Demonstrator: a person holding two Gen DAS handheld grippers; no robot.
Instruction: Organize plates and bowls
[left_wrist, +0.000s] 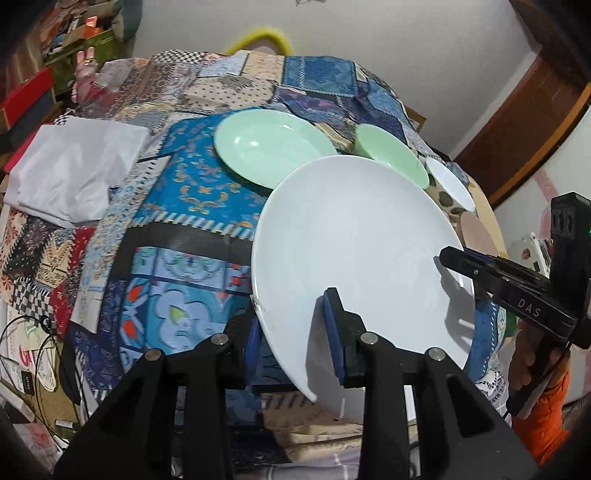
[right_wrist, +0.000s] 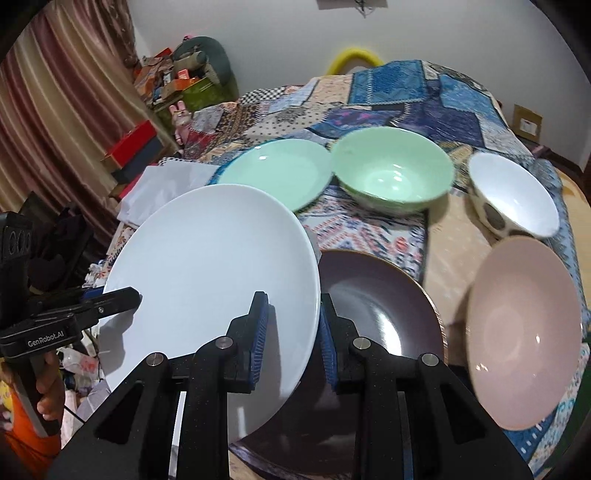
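Sorting is barely beginning: we are carrying the white plate (right_wrist: 210, 266) clamped in both the left tool (left_wrist: 291, 332) and right tool (right_wrist: 293, 332), while the green bowl (right_wrist: 393, 173), spotted bowl (right_wrist: 517, 195) and other plates are lying unstacked.

Glossy glazed white plate (right_wrist: 207, 266); matt patchwork cloth (left_wrist: 192, 192).

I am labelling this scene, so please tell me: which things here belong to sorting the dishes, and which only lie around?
Belong to the job:
white plate, held by both claws
green plate
green bowl
spotted white bowl
dark plate
pink plate

Just lying about:
white cloth
patchwork cover
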